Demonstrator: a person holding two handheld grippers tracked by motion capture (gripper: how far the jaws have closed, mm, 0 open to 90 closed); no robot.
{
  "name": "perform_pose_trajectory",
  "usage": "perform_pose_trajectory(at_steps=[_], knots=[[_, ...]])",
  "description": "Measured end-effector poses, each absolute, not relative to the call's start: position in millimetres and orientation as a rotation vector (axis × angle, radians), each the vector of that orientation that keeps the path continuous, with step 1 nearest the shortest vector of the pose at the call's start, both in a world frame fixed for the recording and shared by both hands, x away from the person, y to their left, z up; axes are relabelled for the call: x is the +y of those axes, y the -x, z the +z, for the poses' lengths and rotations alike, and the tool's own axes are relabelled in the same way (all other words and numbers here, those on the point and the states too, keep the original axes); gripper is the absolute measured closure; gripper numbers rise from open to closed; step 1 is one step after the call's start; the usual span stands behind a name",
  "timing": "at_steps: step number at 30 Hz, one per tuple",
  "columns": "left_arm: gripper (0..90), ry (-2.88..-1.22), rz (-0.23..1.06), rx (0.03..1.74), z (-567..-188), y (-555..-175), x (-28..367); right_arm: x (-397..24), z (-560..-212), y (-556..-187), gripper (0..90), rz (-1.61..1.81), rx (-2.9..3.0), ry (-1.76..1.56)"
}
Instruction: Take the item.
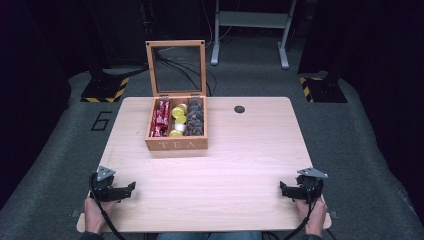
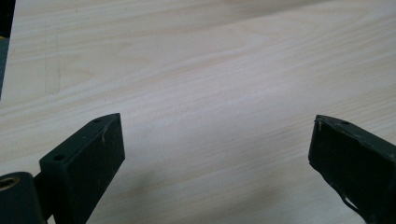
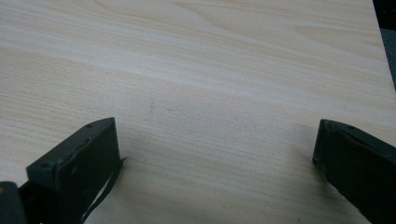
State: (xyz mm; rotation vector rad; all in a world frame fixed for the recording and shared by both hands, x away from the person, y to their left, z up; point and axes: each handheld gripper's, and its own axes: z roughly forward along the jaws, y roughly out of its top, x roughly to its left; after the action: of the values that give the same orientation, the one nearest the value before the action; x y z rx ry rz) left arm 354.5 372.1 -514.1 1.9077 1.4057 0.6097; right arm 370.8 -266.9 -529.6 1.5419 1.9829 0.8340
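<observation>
1. L gripper (image 1: 131, 187) rested at the near-left part of the table (image 1: 250, 165), held by the person's left hand (image 1: 94, 210). Jaws stood wide apart w/ nothing between them; the left gripper view showed bare wood grain in the gap (image 2: 217, 154).
2. Tea box (image 1: 176, 144) sat at the far-centre-left of the table, lid (image 1: 176, 67) raised upright on its rear hinges. It lay well apart from both grippers.
3. Box contents, L to R: red packets (image 1: 160, 118) in the left compartment, yellow capsules (image 1: 178, 112) in the middle, dark capsules (image 1: 195, 117) in the right. Counts too small to tell.
4. Cable port (image 1: 239, 109) in the table top lay right of the box, not in any likely path.
5. R gripper (image 1: 283, 189) rested near the right edge, held by the right hand (image 1: 316, 215). Jaws likewise wide apart, empty; the right gripper view showed bare table between them (image 3: 215, 158).
6. Judgement: work appeared not yet begun; both grippers in a ready posn.
7. Advice for the reach: L gripper is nearer the box, so approach from above, jaws kept apart, and stay clear of the upright lid. Steady the front wall w/ the other gripper if the box is apt to slide. Close on one item only; neighbours sit tightly packed.
</observation>
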Motion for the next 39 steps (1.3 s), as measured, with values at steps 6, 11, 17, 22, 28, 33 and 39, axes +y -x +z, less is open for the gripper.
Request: perform_pose_trajectory(at_steps=[6, 11, 17, 22, 28, 33, 39], knots=[[3.6, -1.913, 0.595, 1.375, -497, -364, 364, -267, -530, -371, 0.1, 0.836, 1.987, -1.550], [4.1, -1.920, 0.584, 1.344, -488, -372, 354, -268, -530, -371, 0.1, 0.843, 1.985, -1.550], [5.1, -1.927, 0.588, 1.317, -481, -381, 347, -267, -530, -371, 0.1, 0.850, 1.978, -1.557], [6.1, -1.919, 0.573, 1.302, -479, -388, 344, -267, -530, -371, 0.1, 0.849, 1.978, -1.559], [6.8, -1.918, 0.556, 1.294, -473, -398, 340, -268, -530, -371, 0.2, 0.846, 1.983, -1.551], [7.0, -1.918, 0.554, 1.285, -469, -406, 336, -267, -530, -370, 0.1, 0.845, 1.979, -1.565], [7.4, -1.921, 0.551, 1.276, -465, -414, 330, -267, -530, -370, 0.1, 0.846, 1.979, -1.563]])
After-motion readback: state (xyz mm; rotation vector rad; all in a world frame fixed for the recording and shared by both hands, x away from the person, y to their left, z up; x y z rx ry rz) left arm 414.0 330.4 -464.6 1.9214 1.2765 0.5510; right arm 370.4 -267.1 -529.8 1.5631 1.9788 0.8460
